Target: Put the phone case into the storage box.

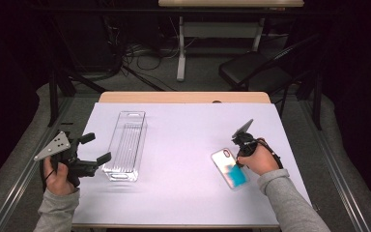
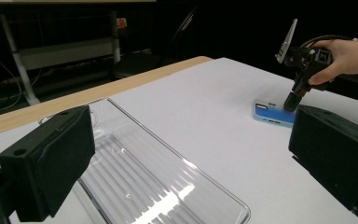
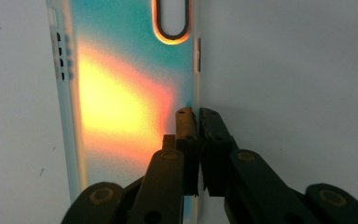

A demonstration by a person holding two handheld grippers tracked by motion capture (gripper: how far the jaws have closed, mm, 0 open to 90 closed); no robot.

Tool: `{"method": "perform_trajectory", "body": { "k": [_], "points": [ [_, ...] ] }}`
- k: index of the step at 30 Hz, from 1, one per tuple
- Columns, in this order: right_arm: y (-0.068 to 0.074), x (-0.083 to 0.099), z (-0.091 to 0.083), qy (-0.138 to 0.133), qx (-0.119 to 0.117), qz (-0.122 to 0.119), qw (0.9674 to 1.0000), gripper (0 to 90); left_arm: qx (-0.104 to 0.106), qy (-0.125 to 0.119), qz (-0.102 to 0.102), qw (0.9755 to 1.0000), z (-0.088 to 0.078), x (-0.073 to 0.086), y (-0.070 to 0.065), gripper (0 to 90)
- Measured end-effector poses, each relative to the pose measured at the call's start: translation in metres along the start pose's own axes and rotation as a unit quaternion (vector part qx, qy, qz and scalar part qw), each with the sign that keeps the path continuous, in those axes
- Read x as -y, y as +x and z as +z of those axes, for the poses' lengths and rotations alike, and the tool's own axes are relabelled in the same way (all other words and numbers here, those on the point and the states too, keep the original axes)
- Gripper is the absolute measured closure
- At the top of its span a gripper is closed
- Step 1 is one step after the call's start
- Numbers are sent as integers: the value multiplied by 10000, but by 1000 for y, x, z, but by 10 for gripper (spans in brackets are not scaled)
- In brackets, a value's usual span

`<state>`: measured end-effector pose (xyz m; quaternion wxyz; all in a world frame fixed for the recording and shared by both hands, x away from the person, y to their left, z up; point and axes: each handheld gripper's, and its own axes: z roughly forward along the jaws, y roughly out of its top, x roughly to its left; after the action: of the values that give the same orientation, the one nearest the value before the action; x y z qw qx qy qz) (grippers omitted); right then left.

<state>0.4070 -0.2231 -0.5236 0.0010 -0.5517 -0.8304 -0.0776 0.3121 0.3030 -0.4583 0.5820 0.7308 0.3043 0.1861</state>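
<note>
A phone case (image 1: 229, 169) with a blue-to-orange iridescent sheen lies flat on the white table cover at the right. My right gripper (image 1: 240, 159) points down at its right long edge. In the right gripper view the case (image 3: 121, 102) runs away from me, camera cutout at the far end, and the right gripper (image 3: 196, 114) is shut with the case's side wall pinched between the jaws. The left gripper view shows that gripper (image 2: 290, 105) standing on the case (image 2: 272, 114). My left gripper (image 1: 96, 148) is held open at the table's left edge, nothing between its jaws (image 2: 191, 154).
A clear plastic tray (image 1: 125, 145) with a ribbed bottom lies lengthwise just right of the left gripper, also close in front of it (image 2: 135, 177). The white cover (image 1: 188, 145) spans the wooden table. Behind the table stand a black chair (image 1: 251, 67) and another table's legs.
</note>
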Motion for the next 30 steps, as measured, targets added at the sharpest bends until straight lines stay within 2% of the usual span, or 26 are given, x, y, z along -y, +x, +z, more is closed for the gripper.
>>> {"method": "perform_trajectory", "body": {
  "k": [30],
  "points": [
    [1,1,-1,-23,15,-59,10000,879,33,13,-5,10000,1,0,0,6]
  ]
}}
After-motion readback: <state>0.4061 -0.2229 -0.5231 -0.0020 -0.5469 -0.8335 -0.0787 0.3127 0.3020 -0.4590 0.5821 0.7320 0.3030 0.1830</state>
